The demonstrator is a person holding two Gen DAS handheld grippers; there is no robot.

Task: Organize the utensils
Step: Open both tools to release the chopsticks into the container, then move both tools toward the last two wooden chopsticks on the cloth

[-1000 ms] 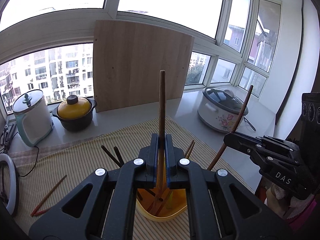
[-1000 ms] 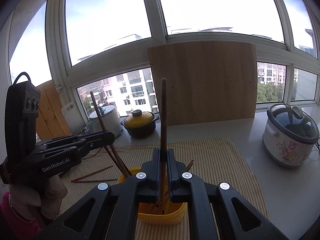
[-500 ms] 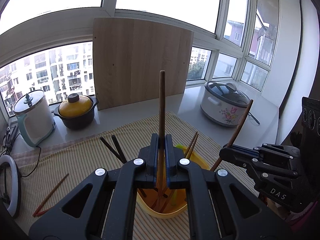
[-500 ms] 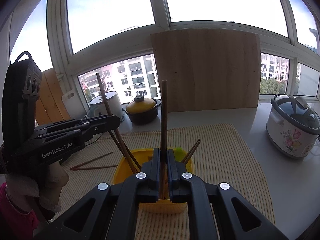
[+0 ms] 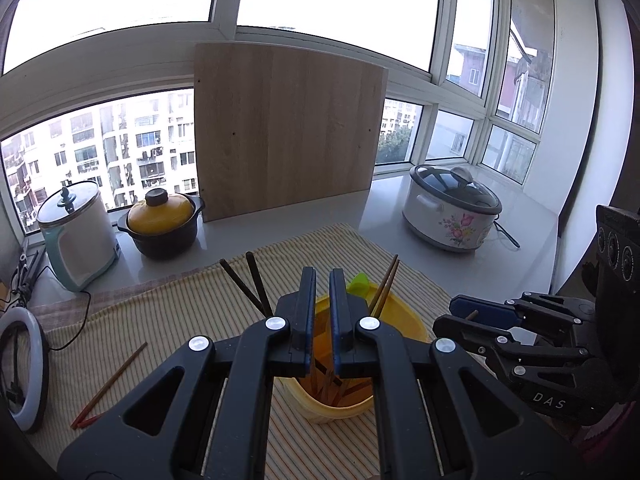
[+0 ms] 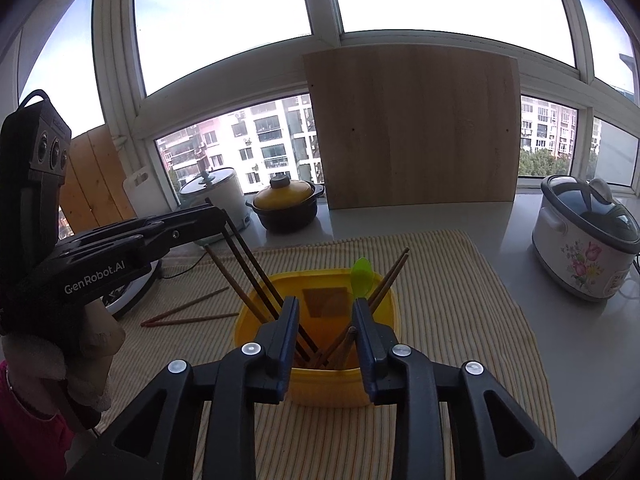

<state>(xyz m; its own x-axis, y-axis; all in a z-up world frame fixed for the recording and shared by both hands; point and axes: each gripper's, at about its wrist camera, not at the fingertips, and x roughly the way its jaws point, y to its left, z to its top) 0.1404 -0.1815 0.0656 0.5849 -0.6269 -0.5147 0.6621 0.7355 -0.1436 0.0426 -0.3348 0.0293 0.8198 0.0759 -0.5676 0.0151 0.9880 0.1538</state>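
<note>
Wooden chopsticks (image 6: 347, 342), held upright a second ago, now lie in the yellow bin (image 6: 332, 392) at centre; left gripper (image 5: 323, 320) stands slightly apart and empty, right gripper (image 6: 326, 332) is opening around one, so both seem stored.

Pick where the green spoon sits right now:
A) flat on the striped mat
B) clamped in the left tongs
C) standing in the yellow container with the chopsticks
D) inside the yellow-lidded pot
C: the right wrist view shows the green spoon rising above the far rim of the yellow container, in there with the chopsticks.
</note>
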